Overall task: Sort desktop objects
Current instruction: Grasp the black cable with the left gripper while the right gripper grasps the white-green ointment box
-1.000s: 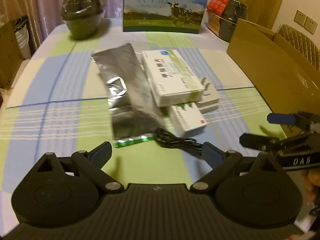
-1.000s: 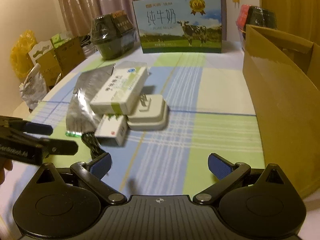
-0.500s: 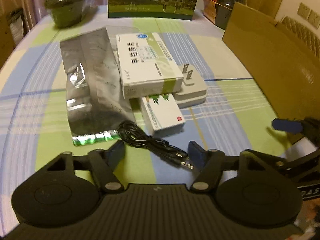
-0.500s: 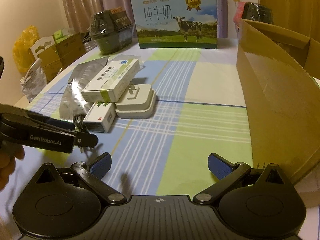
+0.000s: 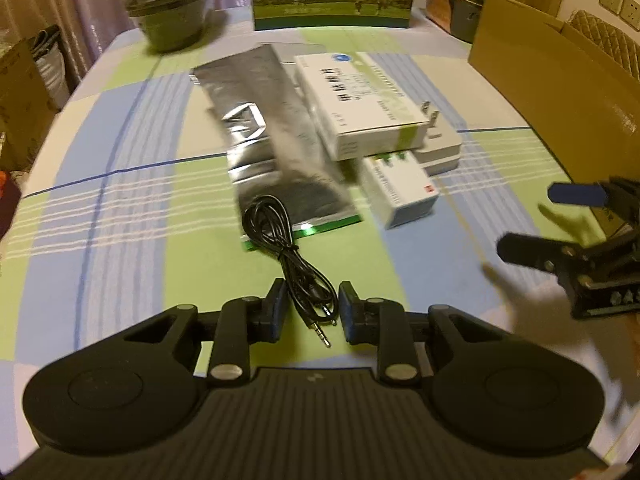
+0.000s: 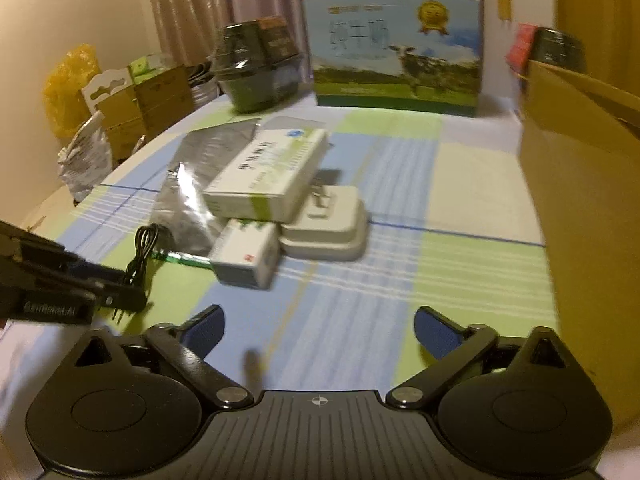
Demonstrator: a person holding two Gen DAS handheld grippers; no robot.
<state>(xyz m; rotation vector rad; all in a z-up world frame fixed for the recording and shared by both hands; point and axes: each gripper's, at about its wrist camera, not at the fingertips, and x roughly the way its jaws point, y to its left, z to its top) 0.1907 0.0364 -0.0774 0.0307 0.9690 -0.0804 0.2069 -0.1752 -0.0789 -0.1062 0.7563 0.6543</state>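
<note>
A coiled black audio cable [image 5: 280, 236] lies on the checked tablecloth, its plug end between the fingers of my left gripper [image 5: 310, 314], whose jaws are narrowed around the cable with small gaps each side. Behind it lie a silver foil pouch [image 5: 272, 136], a large white medicine box [image 5: 360, 100], a small white box [image 5: 400, 192] and a white charger plug [image 5: 440, 144]. My right gripper [image 6: 318, 328] is open and empty above the cloth, right of the pile. The cable also shows in the right wrist view [image 6: 142, 248].
An open cardboard box [image 6: 580, 208] stands at the table's right edge. A milk carton case [image 6: 396, 52] and a dark wrapped container [image 6: 256, 68] stand at the back. Boxes and bags [image 6: 120, 112] sit beyond the left edge.
My left gripper has moved forward onto the cable and its jaws have narrowed from wide open to close around the plug end. The right gripper has shifted slightly.
</note>
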